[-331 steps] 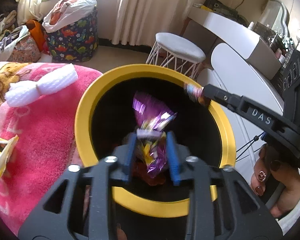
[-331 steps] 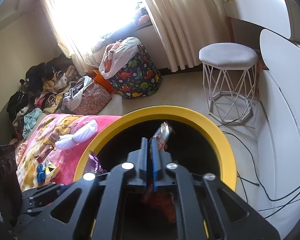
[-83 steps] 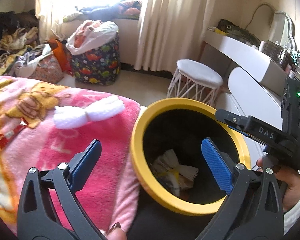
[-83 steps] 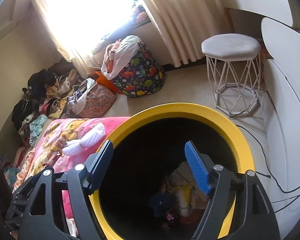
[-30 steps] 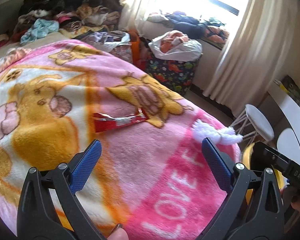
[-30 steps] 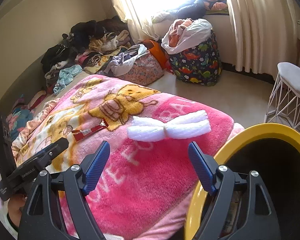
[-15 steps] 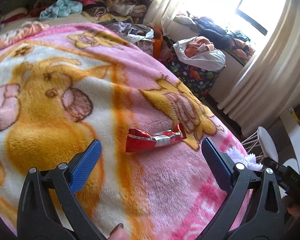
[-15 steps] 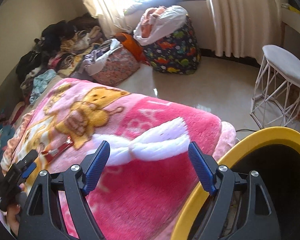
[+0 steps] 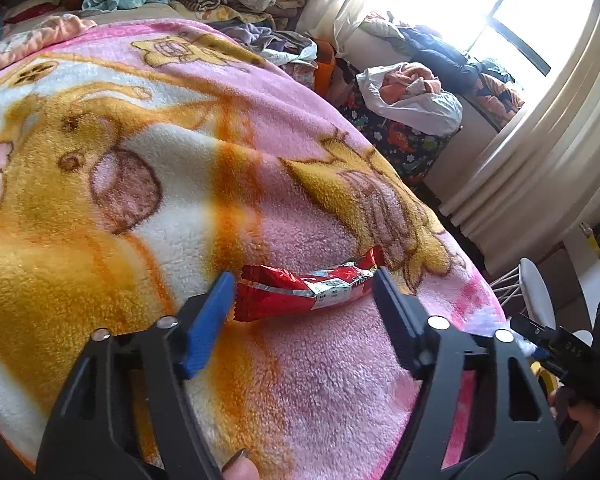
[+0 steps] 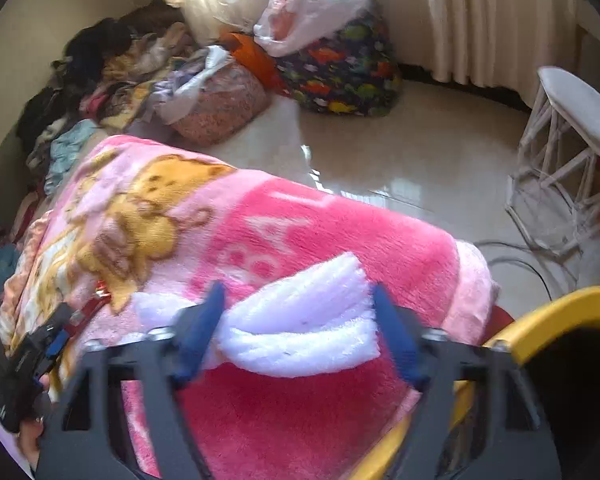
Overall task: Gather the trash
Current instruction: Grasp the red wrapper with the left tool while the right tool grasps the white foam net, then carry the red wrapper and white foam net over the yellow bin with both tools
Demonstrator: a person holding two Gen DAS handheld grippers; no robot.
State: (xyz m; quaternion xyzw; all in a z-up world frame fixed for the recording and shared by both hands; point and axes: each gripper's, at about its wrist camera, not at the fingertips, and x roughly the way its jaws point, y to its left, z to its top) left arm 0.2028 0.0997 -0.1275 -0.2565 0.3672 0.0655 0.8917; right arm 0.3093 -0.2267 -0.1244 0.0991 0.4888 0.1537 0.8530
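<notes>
A red snack wrapper (image 9: pixel 304 290) lies flat on the pink cartoon blanket (image 9: pixel 140 160). My left gripper (image 9: pixel 302 284) is open with its fingers on either side of the wrapper, close to the blanket. A white foam sheet tied like a bow (image 10: pixel 300 320) lies on the blanket's pink end (image 10: pixel 320 232). My right gripper (image 10: pixel 296 308) is open around the foam's right half. The yellow-rimmed black trash bin (image 10: pixel 560 316) stands at the bed's end, lower right in the right wrist view.
A white wire stool (image 10: pixel 572 152) stands on the tiled floor. A dinosaur-print bag (image 10: pixel 340 64) and piles of clothes (image 10: pixel 112 72) sit by the curtained window. The left gripper's body (image 10: pixel 32 356) shows at the left edge of the right wrist view.
Both grippers have come down toward the blanket. The left now brackets the red wrapper and its fingers have narrowed. The right now brackets the white foam.
</notes>
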